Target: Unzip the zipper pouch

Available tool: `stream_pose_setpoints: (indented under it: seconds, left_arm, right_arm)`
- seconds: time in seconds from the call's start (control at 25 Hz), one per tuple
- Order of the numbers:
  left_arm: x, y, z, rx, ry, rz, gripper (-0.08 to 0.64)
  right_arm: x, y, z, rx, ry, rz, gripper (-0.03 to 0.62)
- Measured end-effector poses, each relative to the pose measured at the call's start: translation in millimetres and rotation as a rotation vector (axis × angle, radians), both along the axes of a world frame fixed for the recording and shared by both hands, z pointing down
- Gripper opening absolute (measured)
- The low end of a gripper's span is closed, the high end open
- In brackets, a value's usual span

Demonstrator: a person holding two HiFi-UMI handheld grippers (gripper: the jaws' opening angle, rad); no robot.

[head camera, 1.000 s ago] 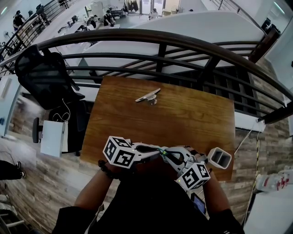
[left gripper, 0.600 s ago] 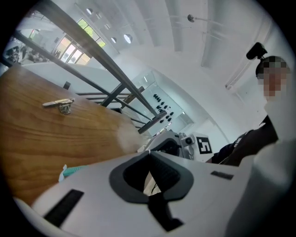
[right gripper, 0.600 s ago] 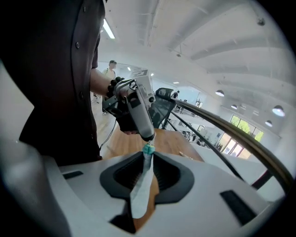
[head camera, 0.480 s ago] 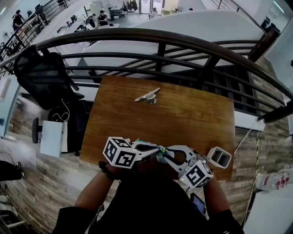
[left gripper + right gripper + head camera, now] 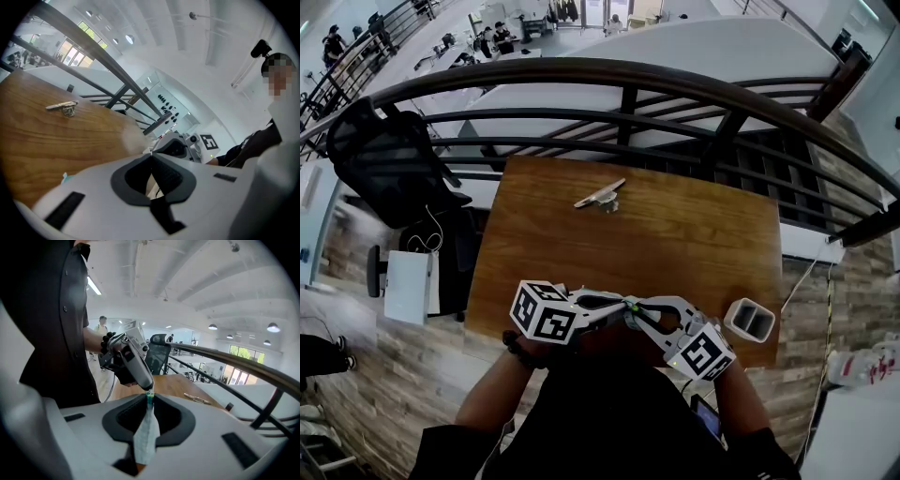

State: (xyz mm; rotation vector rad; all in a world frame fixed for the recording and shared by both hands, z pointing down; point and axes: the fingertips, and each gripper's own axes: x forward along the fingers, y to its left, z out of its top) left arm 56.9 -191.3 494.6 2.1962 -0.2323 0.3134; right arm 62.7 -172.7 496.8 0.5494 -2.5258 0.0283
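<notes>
The zipper pouch (image 5: 145, 437) is held up off the surface (image 5: 675, 234), at its near edge and close to the person's body, between the two grippers. It is seen edge-on in the right gripper view as a pale strip of fabric standing between the fingers of the right gripper (image 5: 150, 404), which have just been closing and are clamped on it. The fingers of the left gripper (image 5: 150, 154) are brought fully together, and their tips are seen pinched at the teal tab (image 5: 150, 398) on the pouch's upper end, judged to be the zip pull.

Several slips are judged possible. The small tab could be lost from the left fingers if the pull is made off the line of the zip. The thin fabric could be dragged through the right fingers, so that the whole pouch follows and nothing is opened. Slack cloth could be bunched under the slider and jam it. If both grips were lost, the pouch might be dropped past the near edge
</notes>
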Motion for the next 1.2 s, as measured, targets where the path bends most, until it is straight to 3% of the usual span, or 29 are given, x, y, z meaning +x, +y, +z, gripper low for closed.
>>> stream_pose_setpoints:
  seconds: [0.24, 0.44, 1.2]
  left_arm:
    - [-3.1, -2.9, 0.3, -0.025, 0.032, -0.044, 0.014]
    - [-14.8, -10.6, 7.1, -0.056, 0.001, -0.102, 0.014]
    - [-31.6, -32.7, 9.9, 0.086, -0.135, -0.155, 0.014]
  right_arm:
    - [0.6, -0.8, -6.9, 0.02, -0.027, -0.001, 0.037]
    - [5.2, -2.7, -14.0, 0.033, -0.03, -0.005, 0.037]
    - [19.0, -15.3, -19.7, 0.092, -0.007, 0.053, 0.037]
